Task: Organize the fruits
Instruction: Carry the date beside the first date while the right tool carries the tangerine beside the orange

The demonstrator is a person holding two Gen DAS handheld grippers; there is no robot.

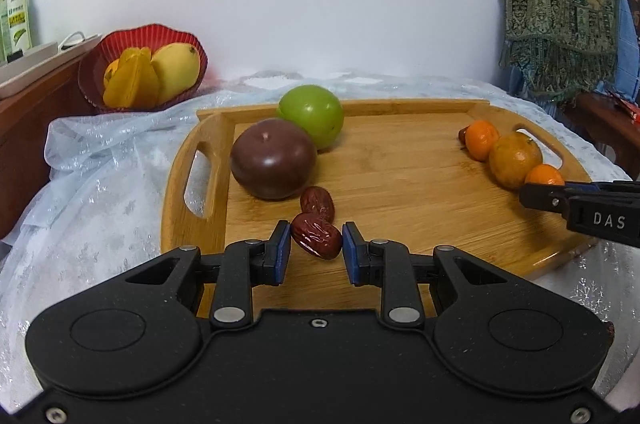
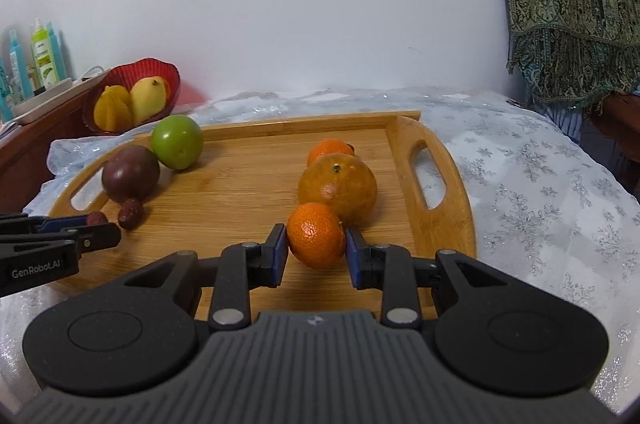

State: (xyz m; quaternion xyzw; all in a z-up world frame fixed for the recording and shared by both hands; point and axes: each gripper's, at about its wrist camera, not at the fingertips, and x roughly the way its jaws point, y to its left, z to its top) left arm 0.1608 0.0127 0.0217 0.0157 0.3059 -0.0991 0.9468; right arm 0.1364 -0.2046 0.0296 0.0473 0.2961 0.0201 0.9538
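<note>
Fruit is spread over a wooden tray (image 1: 400, 192) set on a table covered with a pale snowflake cloth (image 2: 540, 192). The left gripper (image 1: 316, 244) is held low over the tray's near edge, its jaws set on either side of a red date (image 1: 317, 235), both blue pads touching it. A second date (image 1: 318, 203) lies just behind, touching a dark purple fruit (image 1: 273, 164), with a green fruit (image 1: 311, 115) behind that. The right gripper (image 2: 317, 243) is seen with its jaws closed against a small mandarin (image 2: 316, 235), which rests on the tray touching a larger orange (image 2: 338, 187); another mandarin (image 2: 330, 148) sits behind. A red basket (image 1: 120, 44) holding a mango (image 1: 176, 70) and a starfruit (image 1: 134, 80) stands beyond the tray's left end.
</note>
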